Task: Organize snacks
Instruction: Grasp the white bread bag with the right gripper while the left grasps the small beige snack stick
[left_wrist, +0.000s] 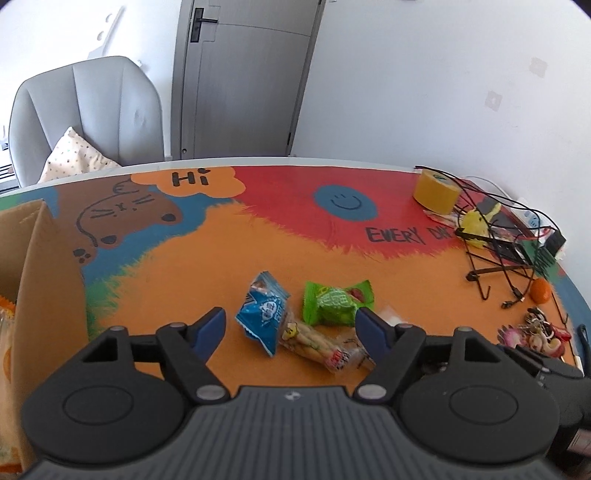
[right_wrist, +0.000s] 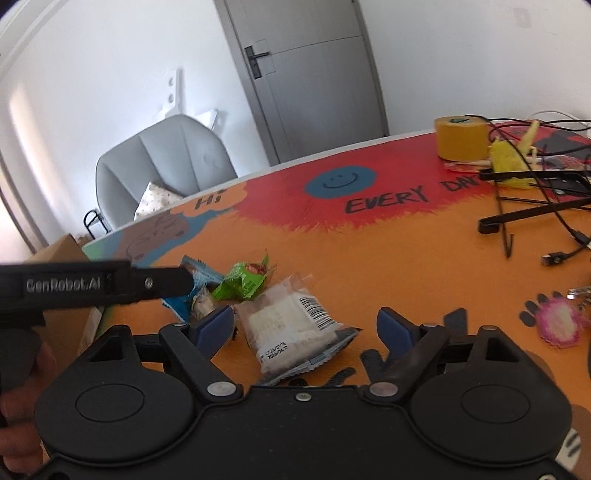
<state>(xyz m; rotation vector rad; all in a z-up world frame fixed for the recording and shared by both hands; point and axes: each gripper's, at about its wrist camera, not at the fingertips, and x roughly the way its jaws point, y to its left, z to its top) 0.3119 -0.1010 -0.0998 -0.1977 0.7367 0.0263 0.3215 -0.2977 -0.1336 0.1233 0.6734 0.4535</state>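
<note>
spreading over a colourful table (left_wrist: 221, 240) by a grey door (left_wrist: 243, 74), both grippers gape

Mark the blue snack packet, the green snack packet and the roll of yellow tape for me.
blue snack packet (left_wrist: 263, 312): left wrist view, middle of its printed face.
green snack packet (left_wrist: 334, 303): left wrist view, centre of the wrapper.
roll of yellow tape (left_wrist: 436, 192): left wrist view, its outer side wall.

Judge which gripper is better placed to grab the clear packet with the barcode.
Right. The right gripper is open with the clear barcode packet between its fingers; the left gripper faces the blue packet.
</note>
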